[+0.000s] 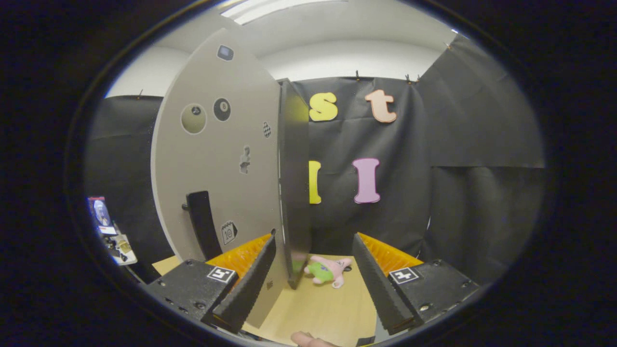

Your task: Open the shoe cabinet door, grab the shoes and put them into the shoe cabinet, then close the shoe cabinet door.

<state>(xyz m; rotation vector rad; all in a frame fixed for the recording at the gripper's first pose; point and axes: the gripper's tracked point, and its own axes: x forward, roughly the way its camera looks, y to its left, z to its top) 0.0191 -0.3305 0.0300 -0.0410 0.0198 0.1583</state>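
Two fingers of the gripper point(313, 279) rise from the bottom of the frame, spread wide apart with nothing held between them; each carries one square marker tag on its base. Low at the bottom centre, just below the gap, one fingertip of a person's hand point(308, 340) pokes in over the wooden tabletop point(318, 313). Between the fingers, a little ahead of them and slightly left of centre, lies one small pink plush toy point(327, 271) with green shorts, flat on the wood. Touching or just beside the left finger stands the shoe cabinet door point(217, 159), one pale grey panel filling the centre left of the frame and swung open so its dark edge point(293, 183) faces forward, its lower corner close to the toy. On the panel sits one black upright handle point(202, 224) at lower left, along with several stickers: two round ball shapes side by side in the upper part, one small square near the top, one checkered spot, one small figure and one calendar mark beside the handle. Beyond everything hangs the black cloth wall point(462, 144). At the far lower left of the frame is a small clutter of items point(110, 226), too small to identify.
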